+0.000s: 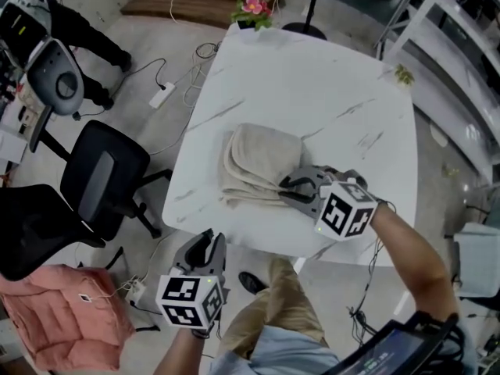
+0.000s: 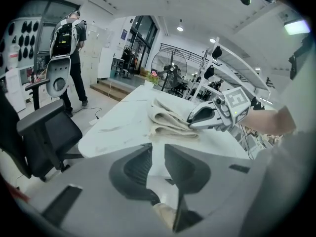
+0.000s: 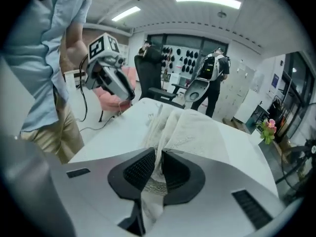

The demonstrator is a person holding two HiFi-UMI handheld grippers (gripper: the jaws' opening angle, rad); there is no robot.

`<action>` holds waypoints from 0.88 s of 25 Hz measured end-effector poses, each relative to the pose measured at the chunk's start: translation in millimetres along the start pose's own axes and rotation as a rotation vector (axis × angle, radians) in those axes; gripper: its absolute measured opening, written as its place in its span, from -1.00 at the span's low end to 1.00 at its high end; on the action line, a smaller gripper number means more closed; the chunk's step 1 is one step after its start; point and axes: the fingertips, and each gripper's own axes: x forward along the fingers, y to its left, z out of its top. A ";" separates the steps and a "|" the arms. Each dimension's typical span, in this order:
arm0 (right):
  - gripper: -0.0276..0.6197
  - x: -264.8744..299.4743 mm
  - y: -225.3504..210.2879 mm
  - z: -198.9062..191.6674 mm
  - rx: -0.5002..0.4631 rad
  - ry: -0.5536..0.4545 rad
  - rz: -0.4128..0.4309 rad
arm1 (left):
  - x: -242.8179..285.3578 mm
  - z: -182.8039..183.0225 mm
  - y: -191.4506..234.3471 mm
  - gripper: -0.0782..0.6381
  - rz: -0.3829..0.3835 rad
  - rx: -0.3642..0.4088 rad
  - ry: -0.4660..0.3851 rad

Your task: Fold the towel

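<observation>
My head camera looks steeply down on the white table from above its near edge, taking in the whole top. My left gripper's camera sits low off the table's near edge, facing across it. My right gripper's rides close over the table, right against the towel. All three share tabletop and towel.

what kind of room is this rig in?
Probably an office or lab workspace: a black swivel office chair, a white marble-look table and a large round floor fan.
</observation>
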 end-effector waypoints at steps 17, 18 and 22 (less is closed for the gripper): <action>-0.37 53.5 -37.4 62.7 0.082 0.017 0.070 | -24.1 -4.3 24.1 -0.55 0.067 -0.111 -0.065; -0.36 59.5 -36.4 59.2 0.075 0.034 0.066 | -25.6 -6.5 27.3 -0.55 0.074 -0.118 -0.065; -0.59 66.4 -49.8 54.6 0.091 0.044 -0.009 | -32.1 -15.0 39.7 -0.55 0.099 -0.143 -0.066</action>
